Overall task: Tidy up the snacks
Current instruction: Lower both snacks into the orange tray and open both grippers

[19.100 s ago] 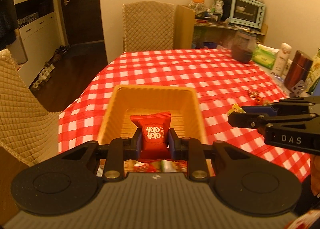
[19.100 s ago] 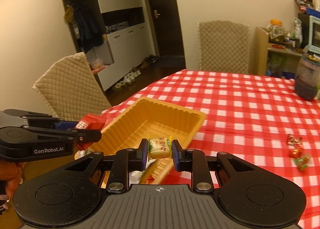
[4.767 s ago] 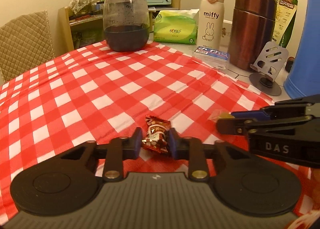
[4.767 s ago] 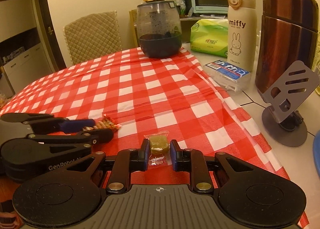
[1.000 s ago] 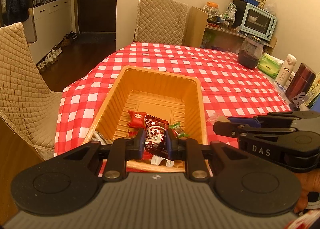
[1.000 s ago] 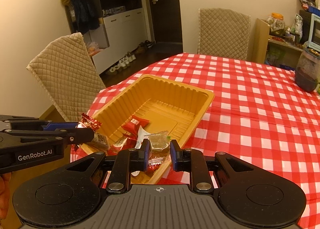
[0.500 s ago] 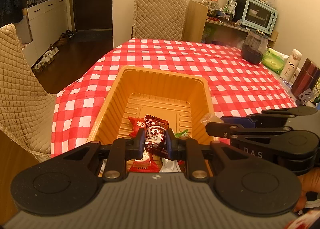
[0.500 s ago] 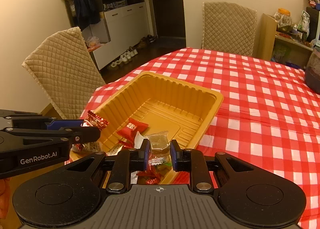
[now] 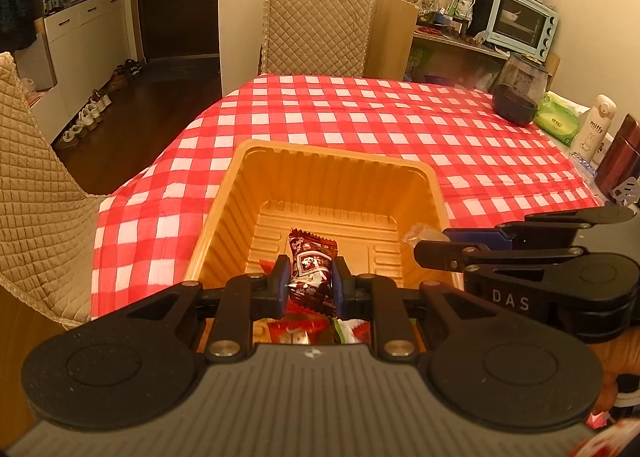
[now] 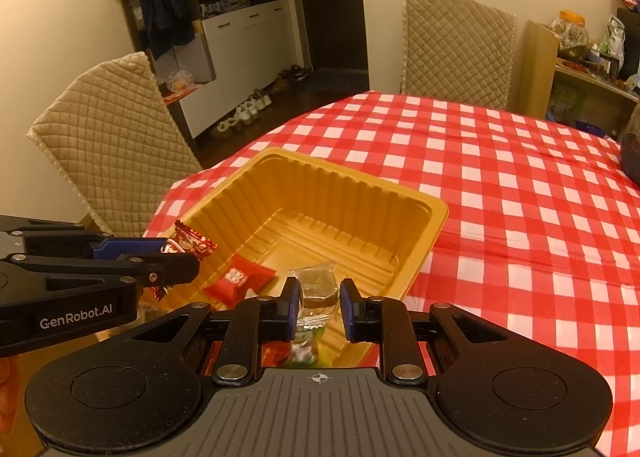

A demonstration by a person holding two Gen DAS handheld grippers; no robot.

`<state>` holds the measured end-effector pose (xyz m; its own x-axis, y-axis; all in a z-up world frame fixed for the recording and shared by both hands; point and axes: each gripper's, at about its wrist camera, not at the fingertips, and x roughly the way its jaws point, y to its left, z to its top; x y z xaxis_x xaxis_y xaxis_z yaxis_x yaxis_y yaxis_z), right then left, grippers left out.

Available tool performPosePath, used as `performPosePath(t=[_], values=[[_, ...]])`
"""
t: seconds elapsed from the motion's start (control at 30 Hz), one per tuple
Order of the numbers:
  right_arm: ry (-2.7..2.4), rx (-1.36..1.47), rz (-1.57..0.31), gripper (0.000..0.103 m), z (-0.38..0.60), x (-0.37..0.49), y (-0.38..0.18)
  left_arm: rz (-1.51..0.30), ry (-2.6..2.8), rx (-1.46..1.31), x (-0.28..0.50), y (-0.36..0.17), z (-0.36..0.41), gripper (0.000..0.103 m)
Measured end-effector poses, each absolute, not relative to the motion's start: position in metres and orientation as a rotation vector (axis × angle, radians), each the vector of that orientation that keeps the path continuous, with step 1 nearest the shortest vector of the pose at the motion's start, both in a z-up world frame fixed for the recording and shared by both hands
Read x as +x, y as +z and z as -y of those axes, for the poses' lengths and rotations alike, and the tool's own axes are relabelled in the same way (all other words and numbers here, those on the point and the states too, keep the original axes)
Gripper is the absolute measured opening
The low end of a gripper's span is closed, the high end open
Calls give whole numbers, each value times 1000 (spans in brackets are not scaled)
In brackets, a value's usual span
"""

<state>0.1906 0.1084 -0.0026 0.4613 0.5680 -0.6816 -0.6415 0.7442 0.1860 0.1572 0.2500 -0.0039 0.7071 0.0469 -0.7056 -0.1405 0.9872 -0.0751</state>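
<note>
Over the near end of the ribbed yellow plastic tray [image 9: 244,193], the left tongs [image 9: 307,282] pinch a dark red foil-wrapped candy [image 9: 310,262]. Just beside them, the right tongs [image 10: 319,302] pinch a clear-wrapped brownish sweet [image 10: 318,282] above that tray. A small red packet [image 10: 239,278] lies inside it. The tray sits on the red-and-white checked tabletop [image 10: 520,193].
</note>
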Motion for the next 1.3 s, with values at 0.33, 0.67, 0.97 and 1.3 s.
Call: performPosePath(t=[0.33, 0.67, 0.97, 1.3], values=[[758, -88, -802, 22, -120, 221, -10, -788, 89, -116, 192, -12, -261, 19], [741, -61, -809, 22, -122, 239, -18, -794, 56, -155, 216, -25, -266, 34], [737, -33, -827, 22, -118, 243, -21, -774, 99, -139, 199, -21, -274, 35], [786, 94, -854, 30, -121, 250, -19, -756, 130, -138, 181, -14, -285, 45]])
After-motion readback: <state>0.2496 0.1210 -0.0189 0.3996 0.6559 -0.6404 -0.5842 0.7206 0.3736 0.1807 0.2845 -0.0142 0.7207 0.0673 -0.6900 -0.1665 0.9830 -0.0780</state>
